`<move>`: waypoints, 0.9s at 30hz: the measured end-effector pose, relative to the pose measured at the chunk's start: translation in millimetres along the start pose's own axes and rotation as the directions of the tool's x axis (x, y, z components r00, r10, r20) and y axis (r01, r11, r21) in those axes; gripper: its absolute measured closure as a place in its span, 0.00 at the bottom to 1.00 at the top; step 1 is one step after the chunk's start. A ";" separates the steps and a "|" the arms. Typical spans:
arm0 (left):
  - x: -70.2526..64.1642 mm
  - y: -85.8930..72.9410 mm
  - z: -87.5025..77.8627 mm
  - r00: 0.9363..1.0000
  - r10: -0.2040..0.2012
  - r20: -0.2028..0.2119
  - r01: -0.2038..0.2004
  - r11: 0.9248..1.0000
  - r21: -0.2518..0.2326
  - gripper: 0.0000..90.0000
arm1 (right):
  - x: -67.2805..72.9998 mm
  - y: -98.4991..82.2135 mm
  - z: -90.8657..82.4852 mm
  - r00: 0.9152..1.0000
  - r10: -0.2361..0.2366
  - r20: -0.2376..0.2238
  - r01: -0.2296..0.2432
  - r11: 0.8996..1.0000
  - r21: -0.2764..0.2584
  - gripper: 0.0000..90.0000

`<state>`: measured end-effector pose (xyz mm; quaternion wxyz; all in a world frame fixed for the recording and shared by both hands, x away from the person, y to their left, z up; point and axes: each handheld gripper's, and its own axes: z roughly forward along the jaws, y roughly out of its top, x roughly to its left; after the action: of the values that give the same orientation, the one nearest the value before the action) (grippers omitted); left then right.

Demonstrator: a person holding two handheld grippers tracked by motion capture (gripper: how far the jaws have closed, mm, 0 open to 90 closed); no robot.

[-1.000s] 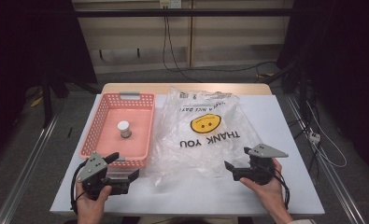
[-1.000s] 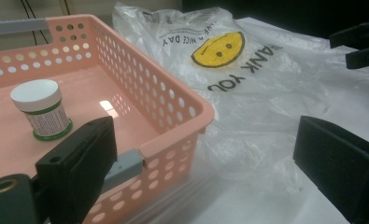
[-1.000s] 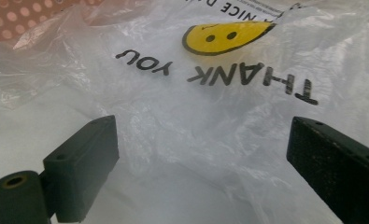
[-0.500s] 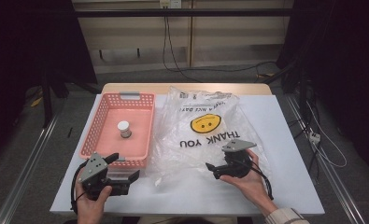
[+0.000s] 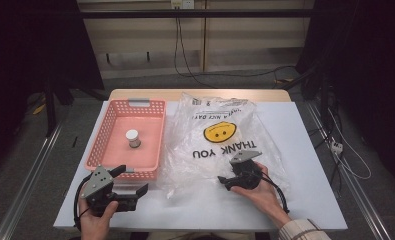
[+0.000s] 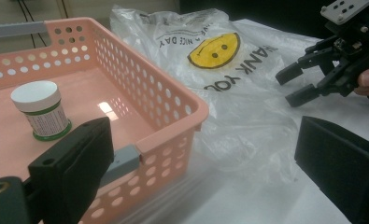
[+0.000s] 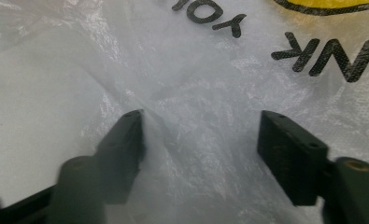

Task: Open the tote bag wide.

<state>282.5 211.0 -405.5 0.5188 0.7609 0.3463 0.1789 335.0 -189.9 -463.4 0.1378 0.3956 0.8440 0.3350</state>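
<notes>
A clear plastic bag (image 5: 205,167) printed with a yellow smiley and "THANK YOU" lies flat on the white table (image 5: 310,145). My right gripper (image 5: 225,181) rests low over its near part, pointing left. Its jaws have just been closing, with wrinkled bag film (image 7: 196,70) between them. In the right gripper view the gripper (image 7: 201,119) still has a gap and the pads do not press the film. My left gripper (image 5: 132,180) stands open at the near end of a pink basket (image 5: 101,135), nothing between its jaws (image 6: 203,135). A small white-lidded jar (image 5: 132,138) stands upright in the basket.
The left gripper view has the basket's near corner (image 6: 173,98), the jar (image 6: 42,109), the bag (image 6: 238,107) and the right gripper (image 6: 292,86) beyond. Cables (image 5: 185,55) trail on the floor behind the table. Bare table lies right of the bag.
The right gripper has moved left from the bag's right edge onto the bag and sunk a little, and its jaws stand narrower. The left gripper, basket and jar have kept still.
</notes>
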 end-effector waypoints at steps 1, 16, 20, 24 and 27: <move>0.2 -0.1 0.3 1.000 -0.001 -0.001 0.001 1.000 0.000 0.05 | -0.5 0.0 -0.1 1.000 0.005 -0.001 -0.005 1.000 -0.003 0.43; 0.8 -0.9 0.6 1.000 -0.017 0.005 0.017 1.000 0.003 0.05 | -10.7 4.9 1.8 0.998 0.068 0.018 -0.068 0.998 -0.006 0.93; 1.6 -1.2 0.2 1.000 -0.012 0.004 0.012 1.000 0.006 0.05 | -12.4 6.1 2.3 0.997 0.080 0.011 -0.080 0.997 -0.006 1.00; 3.3 -1.6 -1.4 1.000 -0.016 0.002 0.016 1.000 -0.001 0.05 | -13.9 9.0 -3.7 0.995 0.100 0.001 -0.100 0.994 -0.039 1.00; 3.2 -1.7 -1.5 1.000 -0.019 0.001 0.019 1.000 -0.003 0.05 | -15.0 11.0 -9.8 0.994 0.108 -0.018 -0.110 0.991 -0.073 1.00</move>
<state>283.2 214.6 -406.8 0.5217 0.7569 0.3530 0.1739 346.2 -200.7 -449.3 0.1278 0.4334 0.8091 0.3757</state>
